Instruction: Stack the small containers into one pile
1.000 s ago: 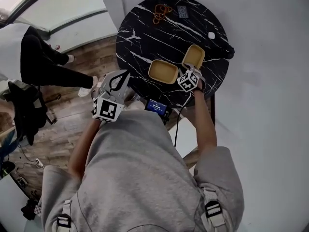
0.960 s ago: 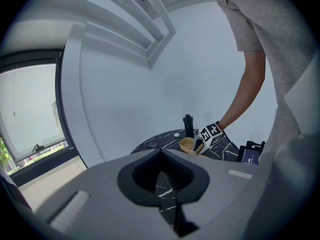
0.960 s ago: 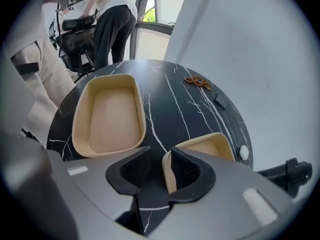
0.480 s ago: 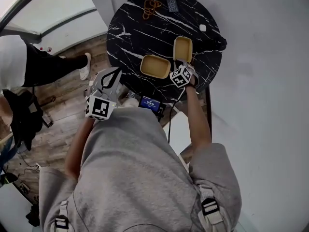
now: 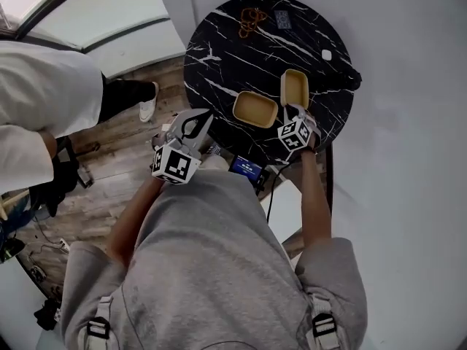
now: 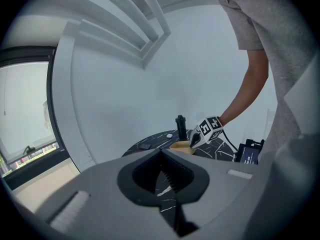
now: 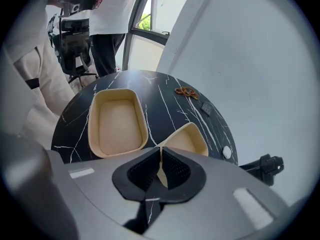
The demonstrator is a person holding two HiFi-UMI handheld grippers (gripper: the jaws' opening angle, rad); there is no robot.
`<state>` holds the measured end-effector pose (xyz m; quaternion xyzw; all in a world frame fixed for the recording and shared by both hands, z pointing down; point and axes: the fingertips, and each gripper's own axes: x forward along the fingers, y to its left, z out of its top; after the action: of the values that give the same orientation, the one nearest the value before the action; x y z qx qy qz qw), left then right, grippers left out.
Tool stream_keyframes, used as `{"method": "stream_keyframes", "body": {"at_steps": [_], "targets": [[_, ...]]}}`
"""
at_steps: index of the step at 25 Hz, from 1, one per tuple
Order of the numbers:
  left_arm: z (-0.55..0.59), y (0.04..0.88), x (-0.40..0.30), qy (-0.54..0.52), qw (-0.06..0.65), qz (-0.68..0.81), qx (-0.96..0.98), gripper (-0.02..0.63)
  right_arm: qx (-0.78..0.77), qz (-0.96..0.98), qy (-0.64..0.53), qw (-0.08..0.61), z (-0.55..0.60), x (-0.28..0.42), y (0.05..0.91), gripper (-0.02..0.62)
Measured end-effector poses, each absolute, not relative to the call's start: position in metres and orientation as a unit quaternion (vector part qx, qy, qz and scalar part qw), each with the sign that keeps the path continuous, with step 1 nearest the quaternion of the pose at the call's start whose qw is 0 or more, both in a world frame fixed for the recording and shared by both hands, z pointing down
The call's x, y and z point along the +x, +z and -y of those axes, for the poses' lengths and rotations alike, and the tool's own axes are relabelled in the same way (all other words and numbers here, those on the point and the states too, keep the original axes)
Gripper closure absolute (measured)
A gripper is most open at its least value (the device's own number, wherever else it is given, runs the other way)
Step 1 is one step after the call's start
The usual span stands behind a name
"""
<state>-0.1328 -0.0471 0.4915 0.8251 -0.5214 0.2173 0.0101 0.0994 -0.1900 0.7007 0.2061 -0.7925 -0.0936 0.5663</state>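
While the right gripper (image 5: 293, 112) (image 7: 160, 167) is clenched on the near wall of the right-hand container (image 5: 294, 85) (image 7: 189, 139), its ribbed pads pinching the thin tan rim between them, that container stands on the round black marble table (image 5: 233, 57) (image 7: 167, 104) toward its near right side; whether its base is lifted off the top I cannot tell. Just beside it on the left, apart from it by a narrow strip of tabletop, lies the other container (image 5: 255, 109) (image 7: 117, 121), equally tan, empty and open side up. Off the table's near left edge the left gripper (image 5: 203, 117) (image 6: 162, 176) is held over the wooden floor, its jaws pressed together with nothing between them. At the table's far side lie an orange-brown tangle (image 5: 252, 17) (image 7: 187, 91) and a small dark rectangle (image 5: 283, 20) (image 7: 206, 108), with a small white piece (image 5: 327, 55) (image 7: 228, 152) nearer the right rim
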Motion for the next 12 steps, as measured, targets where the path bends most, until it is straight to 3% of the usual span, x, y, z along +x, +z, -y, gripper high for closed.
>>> {"method": "stream_keyframes", "body": {"at_steps": [12], "targets": [[0.037, 0.491, -0.127, 0.219, 0.003, 0.509, 0.832, 0.607, 0.190, 0.796, -0.140, 0.557, 0.171, 0.086, 0.677, 0.568]]}}
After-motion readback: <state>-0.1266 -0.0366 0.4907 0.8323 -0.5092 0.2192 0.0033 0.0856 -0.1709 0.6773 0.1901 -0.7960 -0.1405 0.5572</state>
